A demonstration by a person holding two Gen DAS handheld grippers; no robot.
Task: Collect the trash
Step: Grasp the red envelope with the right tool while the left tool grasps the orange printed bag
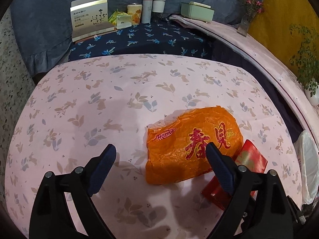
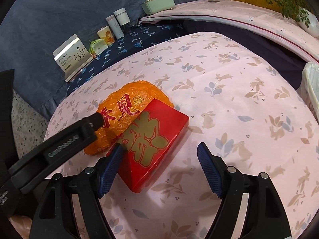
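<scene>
An orange plastic bag point(image 1: 191, 139) with red characters lies crumpled on the pink rabbit-print cloth point(image 1: 99, 99). A red box point(image 1: 252, 160) with gold characters leans against its right side. My left gripper point(image 1: 161, 153) is open just above the cloth, its right finger over the bag and its left finger clear of it. In the right wrist view the red box point(image 2: 157, 139) lies partly on the orange bag point(image 2: 127, 103). My right gripper point(image 2: 160, 150) is open astride the near end of the box, with its pads not pressing on it. The left gripper's arm point(image 2: 65, 145) crosses in from the left.
A white-lined bin point(image 2: 310, 85) stands at the cloth's right edge point(image 1: 307, 159). Behind is a dark blue patterned ledge point(image 1: 149, 39) with a white carton point(image 1: 89, 18), packets, canisters and a pale green box point(image 1: 196, 11). A flower vase point(image 1: 246, 20) and plants line the right.
</scene>
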